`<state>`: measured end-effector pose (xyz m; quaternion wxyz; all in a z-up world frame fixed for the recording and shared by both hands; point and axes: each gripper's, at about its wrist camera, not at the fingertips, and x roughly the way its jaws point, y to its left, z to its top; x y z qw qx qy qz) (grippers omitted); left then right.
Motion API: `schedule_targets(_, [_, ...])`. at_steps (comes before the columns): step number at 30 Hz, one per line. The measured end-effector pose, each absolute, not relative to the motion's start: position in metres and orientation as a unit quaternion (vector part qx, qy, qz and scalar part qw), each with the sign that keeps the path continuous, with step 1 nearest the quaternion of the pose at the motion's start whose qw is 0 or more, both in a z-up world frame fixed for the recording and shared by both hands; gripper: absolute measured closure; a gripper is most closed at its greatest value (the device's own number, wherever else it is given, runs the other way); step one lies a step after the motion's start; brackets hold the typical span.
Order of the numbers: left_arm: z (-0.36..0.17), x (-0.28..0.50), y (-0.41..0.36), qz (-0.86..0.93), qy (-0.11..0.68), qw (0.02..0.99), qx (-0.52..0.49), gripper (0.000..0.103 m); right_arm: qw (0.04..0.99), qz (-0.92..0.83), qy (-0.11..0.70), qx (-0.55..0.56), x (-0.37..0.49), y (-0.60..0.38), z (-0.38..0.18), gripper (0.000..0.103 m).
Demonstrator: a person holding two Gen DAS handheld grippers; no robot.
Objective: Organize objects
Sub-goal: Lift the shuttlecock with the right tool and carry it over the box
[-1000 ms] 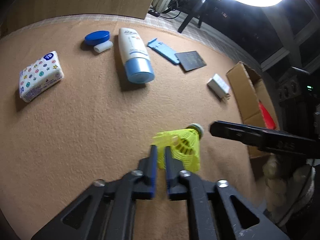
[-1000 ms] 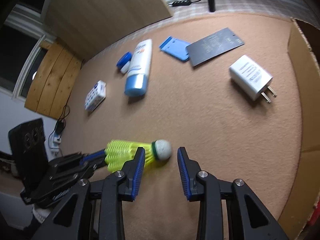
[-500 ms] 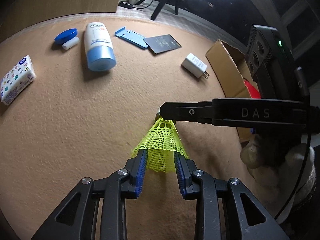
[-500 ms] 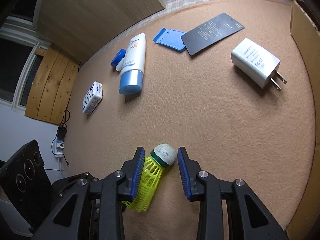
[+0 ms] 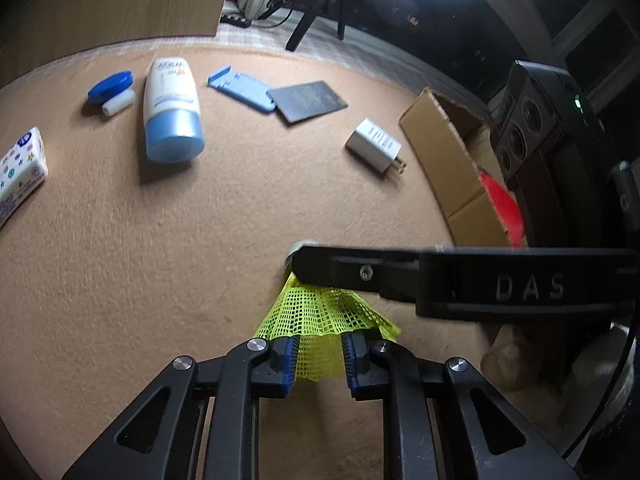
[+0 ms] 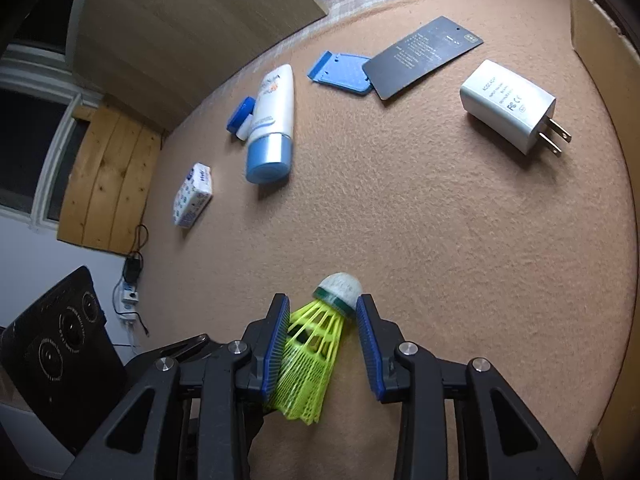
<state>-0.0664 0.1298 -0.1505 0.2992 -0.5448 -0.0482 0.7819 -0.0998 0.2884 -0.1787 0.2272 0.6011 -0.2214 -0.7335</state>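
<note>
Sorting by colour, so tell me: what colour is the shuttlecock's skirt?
Neon yellow mesh skirt on the shuttlecock; the right wrist view shows it best.

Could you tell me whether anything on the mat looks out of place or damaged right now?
The yellow shuttlecock stands out: its mesh skirt is squashed between the closing jaws of the left gripper, while its cork sits between the right gripper jaws. Also, the dark card overlaps the blue plastic piece.

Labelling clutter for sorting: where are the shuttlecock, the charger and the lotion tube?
shuttlecock (image 6: 338, 289), right wrist view, white cork tip.
charger (image 6: 506, 104), right wrist view, printed face.
lotion tube (image 5: 171, 92), left wrist view, white body.
</note>
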Motion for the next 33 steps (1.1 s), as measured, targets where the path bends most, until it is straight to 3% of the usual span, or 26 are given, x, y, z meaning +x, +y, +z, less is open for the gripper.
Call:
schedule_targets(17, [-0.104, -0.063, 0.174, 0.792, -0.039, 0.344, -0.503, 0.087, 0.198, -0.787, -0.212, 0.544, -0.08, 0.324, -0.123, 0.073])
schedule_targets(33, [-0.052, -0.069, 0.308, 0.786, -0.004, 0.426, -0.448, 0.087, 0.102, -0.853, -0.209, 0.467, -0.076, 0.439, -0.062, 0.072])
